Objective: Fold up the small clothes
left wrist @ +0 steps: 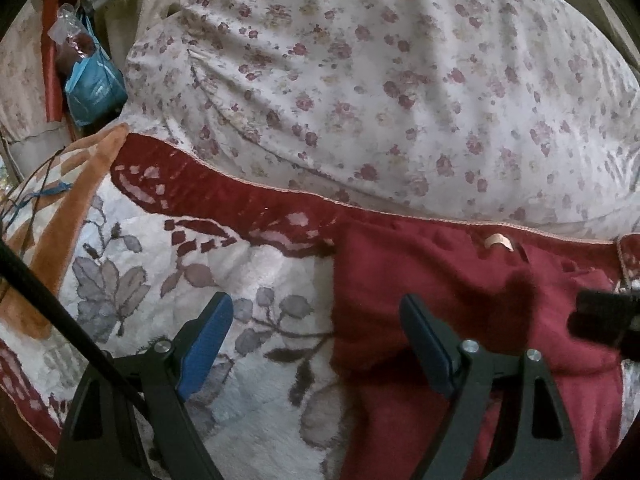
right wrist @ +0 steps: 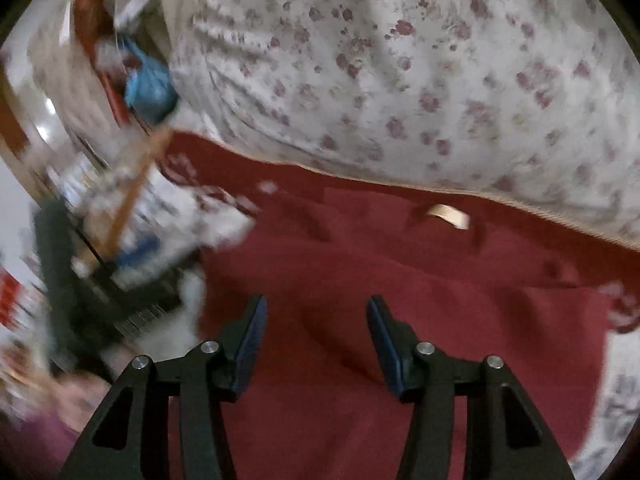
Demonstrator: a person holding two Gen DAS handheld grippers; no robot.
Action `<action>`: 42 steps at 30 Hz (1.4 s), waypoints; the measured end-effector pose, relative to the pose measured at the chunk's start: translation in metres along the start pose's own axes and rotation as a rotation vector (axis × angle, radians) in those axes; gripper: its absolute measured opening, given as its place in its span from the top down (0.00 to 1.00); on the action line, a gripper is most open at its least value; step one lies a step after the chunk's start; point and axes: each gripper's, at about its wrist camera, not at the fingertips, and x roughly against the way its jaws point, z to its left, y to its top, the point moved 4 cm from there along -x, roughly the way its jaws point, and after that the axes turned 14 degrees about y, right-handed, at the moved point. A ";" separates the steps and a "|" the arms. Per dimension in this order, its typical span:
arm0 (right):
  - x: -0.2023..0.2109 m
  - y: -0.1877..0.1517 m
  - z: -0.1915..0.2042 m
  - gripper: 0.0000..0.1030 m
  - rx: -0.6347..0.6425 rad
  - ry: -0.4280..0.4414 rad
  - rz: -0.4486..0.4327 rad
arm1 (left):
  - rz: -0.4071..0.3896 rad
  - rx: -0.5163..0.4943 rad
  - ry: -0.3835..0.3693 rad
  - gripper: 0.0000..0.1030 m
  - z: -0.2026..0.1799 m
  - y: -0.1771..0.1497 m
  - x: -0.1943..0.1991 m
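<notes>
Bed: plush cream blanket with grey leaf pattern (left wrist: 256, 420), floral pillow (left wrist: 400, 80) behind; dark red fleece garment (right wrist: 360, 280) lies partly folded on it (tan neck label (right wrist: 446, 214) uppermost). Left hand-held gripper (left wrist: 320, 340) and right hand-held gripper (right wrist: 316, 340): both released, grasping nothing. Advice: pinch one edge squarely and fold flat.

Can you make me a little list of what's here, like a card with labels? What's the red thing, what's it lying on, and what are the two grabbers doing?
garment: dark red garment, lying spread out, a pale label at its far edge
under it: plush blanket with a leaf pattern and red border
behind it: floral pillow
left gripper: open, holding nothing, over the garment's left edge
right gripper: open, nothing between the pads, above the garment
far left: blue bag
folding: cannot tell how far along
</notes>
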 end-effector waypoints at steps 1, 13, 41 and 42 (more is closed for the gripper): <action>-0.001 -0.006 -0.003 0.45 0.009 -0.042 0.010 | -0.003 -0.005 -0.016 0.18 -0.002 0.000 0.002; 0.000 -0.033 -0.031 0.45 -0.005 -0.254 0.008 | 0.033 -0.043 -0.082 0.17 -0.029 -0.009 -0.008; 0.002 -0.043 -0.030 0.34 -0.048 -0.219 0.008 | 0.065 0.046 -0.099 0.13 0.000 0.000 -0.019; 0.002 -0.044 -0.031 0.34 -0.054 -0.216 0.007 | 0.072 0.054 -0.113 0.13 0.001 0.000 -0.020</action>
